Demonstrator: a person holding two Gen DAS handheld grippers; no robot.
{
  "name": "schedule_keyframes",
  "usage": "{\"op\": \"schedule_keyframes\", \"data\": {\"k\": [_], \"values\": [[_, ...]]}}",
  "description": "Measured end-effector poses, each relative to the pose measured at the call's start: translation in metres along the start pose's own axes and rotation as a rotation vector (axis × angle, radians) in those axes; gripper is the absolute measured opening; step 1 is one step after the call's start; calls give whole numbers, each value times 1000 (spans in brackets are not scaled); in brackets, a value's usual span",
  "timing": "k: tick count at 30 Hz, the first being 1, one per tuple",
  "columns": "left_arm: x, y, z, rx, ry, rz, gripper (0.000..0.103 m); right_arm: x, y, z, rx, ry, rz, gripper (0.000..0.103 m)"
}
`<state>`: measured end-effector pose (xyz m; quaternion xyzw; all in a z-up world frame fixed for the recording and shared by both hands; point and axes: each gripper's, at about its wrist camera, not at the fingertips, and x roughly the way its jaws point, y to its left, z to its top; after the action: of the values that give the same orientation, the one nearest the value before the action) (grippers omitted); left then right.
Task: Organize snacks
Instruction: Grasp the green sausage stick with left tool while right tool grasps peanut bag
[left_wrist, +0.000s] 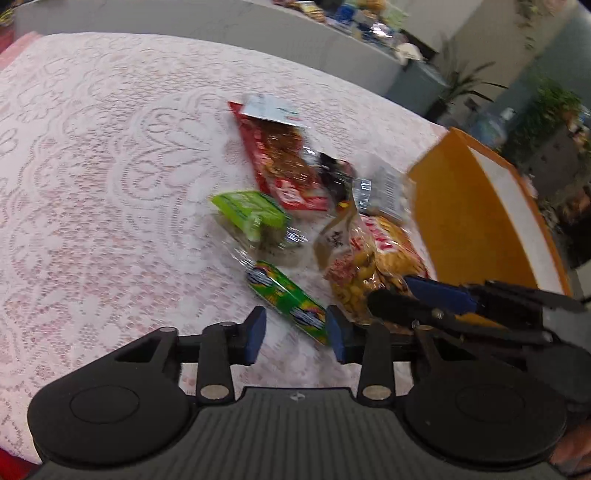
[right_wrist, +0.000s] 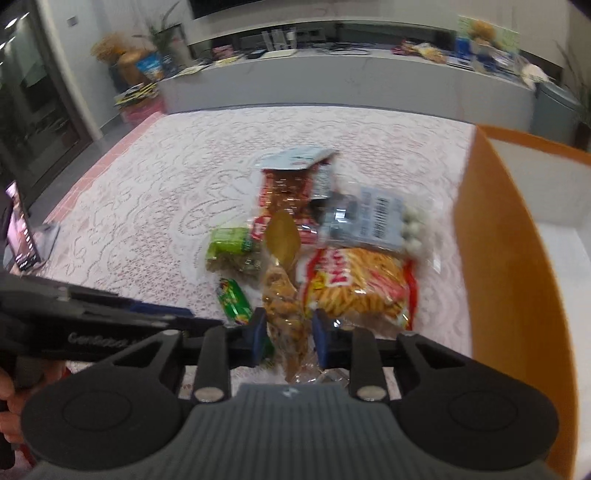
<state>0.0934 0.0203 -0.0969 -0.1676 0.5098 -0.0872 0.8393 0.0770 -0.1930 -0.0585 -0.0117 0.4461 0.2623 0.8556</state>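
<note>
My right gripper (right_wrist: 288, 336) is shut on a clear bag of brown snacks with a gold top (right_wrist: 282, 295), one blue pad on each side of it. In the left wrist view that bag (left_wrist: 351, 288) shows beside the right gripper's fingers (left_wrist: 439, 295). My left gripper (left_wrist: 297, 334) stands open over the lace cloth. The near end of a green candy bar (left_wrist: 288, 295) lies between its pads, close to the right pad and clear of the left one. Behind lie a green pack (left_wrist: 251, 210), a red packet (left_wrist: 284, 166) and a bag of orange sticks (right_wrist: 362, 291).
An orange box (right_wrist: 509, 258) with a white inside stands open at the right edge of the table. A silver barcoded pack (right_wrist: 373, 221) lies by it. A phone (right_wrist: 18, 229) stands at the far left. A grey counter (right_wrist: 332, 81) runs behind the table.
</note>
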Motion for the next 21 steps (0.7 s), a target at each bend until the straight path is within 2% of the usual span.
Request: {"op": "schedule_keyframes", "data": {"k": [4, 6, 9, 11, 13, 15, 17, 19, 21], "values": [[7, 6, 9, -66, 16, 9, 41, 9, -4, 4, -9, 11, 27, 36], [11, 6, 12, -79, 21, 6, 41, 8, -5, 4, -15, 9, 54, 23], [18, 2, 12, -73, 28, 34, 42, 5, -13, 5, 36, 10, 53, 20], [21, -2, 11, -77, 41, 47, 49, 3, -24, 7, 120, 24, 76, 19], [25, -9, 12, -66, 46, 80, 52, 0, -31, 8, 155, 27, 92, 20], [29, -13, 13, -73, 54, 95, 52, -1, -29, 8, 118, 33, 73, 21], [33, -14, 15, -102, 66, 104, 52, -1, -20, 11, 41, 28, 53, 26], [36, -12, 18, -134, 75, 143, 52, 1, -16, 13, -17, 28, 50, 25], [39, -11, 20, -149, 83, 146, 52, 5, -16, 15, -40, 37, 53, 26]]}}
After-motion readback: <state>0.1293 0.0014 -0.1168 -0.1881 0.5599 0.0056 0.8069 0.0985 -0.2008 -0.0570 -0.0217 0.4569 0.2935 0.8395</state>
